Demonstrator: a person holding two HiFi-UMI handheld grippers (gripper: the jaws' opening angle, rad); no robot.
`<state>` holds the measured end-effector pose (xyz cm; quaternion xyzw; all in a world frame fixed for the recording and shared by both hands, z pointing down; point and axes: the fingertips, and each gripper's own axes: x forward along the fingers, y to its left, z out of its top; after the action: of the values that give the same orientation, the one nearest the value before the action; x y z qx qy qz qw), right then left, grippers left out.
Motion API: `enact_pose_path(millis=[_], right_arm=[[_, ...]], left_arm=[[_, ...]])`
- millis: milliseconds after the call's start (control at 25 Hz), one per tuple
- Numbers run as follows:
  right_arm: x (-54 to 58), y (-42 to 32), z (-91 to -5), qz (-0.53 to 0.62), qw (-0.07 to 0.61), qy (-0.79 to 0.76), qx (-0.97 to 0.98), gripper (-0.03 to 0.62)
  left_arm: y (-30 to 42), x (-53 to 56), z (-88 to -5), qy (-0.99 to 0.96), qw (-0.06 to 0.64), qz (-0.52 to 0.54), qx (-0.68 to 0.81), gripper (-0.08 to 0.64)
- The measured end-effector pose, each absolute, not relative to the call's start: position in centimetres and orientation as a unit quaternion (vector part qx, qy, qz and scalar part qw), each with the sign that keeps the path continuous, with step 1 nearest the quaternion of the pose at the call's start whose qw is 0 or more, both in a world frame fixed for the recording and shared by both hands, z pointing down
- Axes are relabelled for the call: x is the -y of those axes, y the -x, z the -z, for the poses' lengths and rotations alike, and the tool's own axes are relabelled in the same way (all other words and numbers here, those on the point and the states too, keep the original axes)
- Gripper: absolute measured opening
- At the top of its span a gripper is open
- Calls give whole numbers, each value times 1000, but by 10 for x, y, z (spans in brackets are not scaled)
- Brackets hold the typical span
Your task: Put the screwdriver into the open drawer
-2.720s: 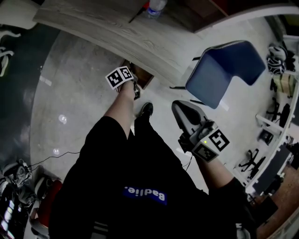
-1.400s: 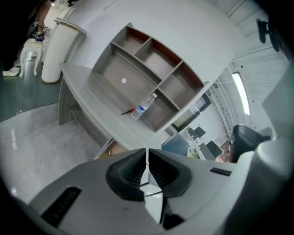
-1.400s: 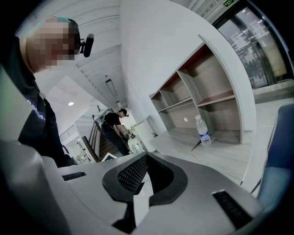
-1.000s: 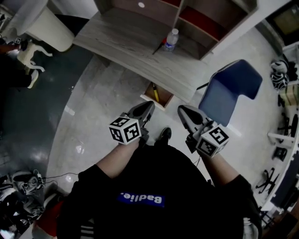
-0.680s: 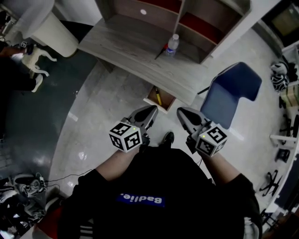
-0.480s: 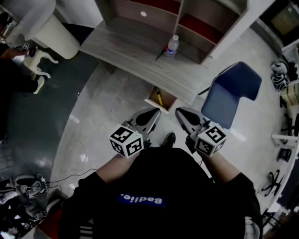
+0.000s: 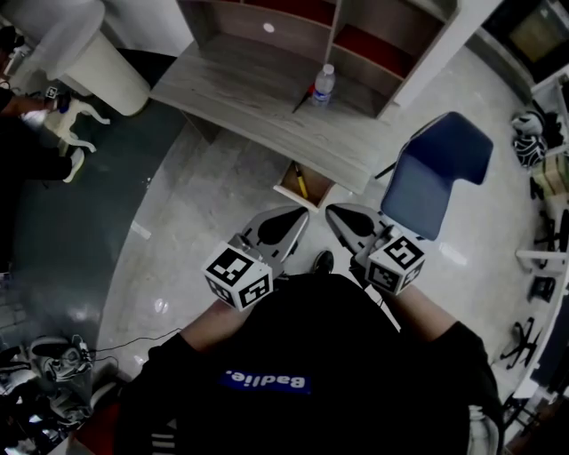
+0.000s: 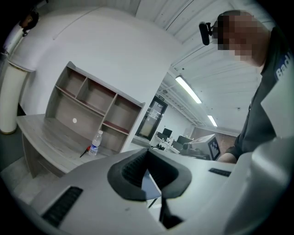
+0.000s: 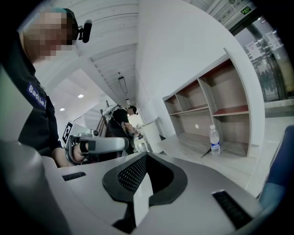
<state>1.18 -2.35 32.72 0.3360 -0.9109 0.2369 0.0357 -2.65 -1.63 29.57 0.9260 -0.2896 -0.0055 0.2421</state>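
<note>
The open drawer [image 7: 292, 190] juts out from under the grey desk [image 7: 240, 84], and a yellow-handled screwdriver [image 7: 300, 182] lies inside it. On the desk, a thin red-handled tool [image 7: 303, 99] lies beside a water bottle [image 7: 324, 84]. Both grippers are held close to my body, well short of the drawer. My left gripper [image 7: 292, 219] is shut with nothing in it, its jaws pressed together [image 8: 147, 155]. My right gripper [image 7: 340, 216] is also shut and empty [image 9: 144, 158]. The bottle [image 8: 95, 143] shows far off past the left jaws.
A blue chair [image 7: 434, 171] stands right of the drawer. A white rounded column [image 7: 80, 49] and a person [image 7: 22, 120] are at the far left. A cable [image 7: 116, 298] runs over the pale floor. Shelves [image 7: 356, 27] rise behind the desk.
The left gripper, earlier down at the drawer, has drawn back to my body. The yellow screwdriver now shows lying in the drawer. Both grippers have come closer together.
</note>
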Motion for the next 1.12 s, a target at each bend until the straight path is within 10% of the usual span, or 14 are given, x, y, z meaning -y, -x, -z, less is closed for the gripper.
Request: enact_pose_path(millis=[1120], right_arm=[[22,-7,-304,-195,37,-325,925,28]], left_arm=[[18,12,-280,-934,234,11,269,3]])
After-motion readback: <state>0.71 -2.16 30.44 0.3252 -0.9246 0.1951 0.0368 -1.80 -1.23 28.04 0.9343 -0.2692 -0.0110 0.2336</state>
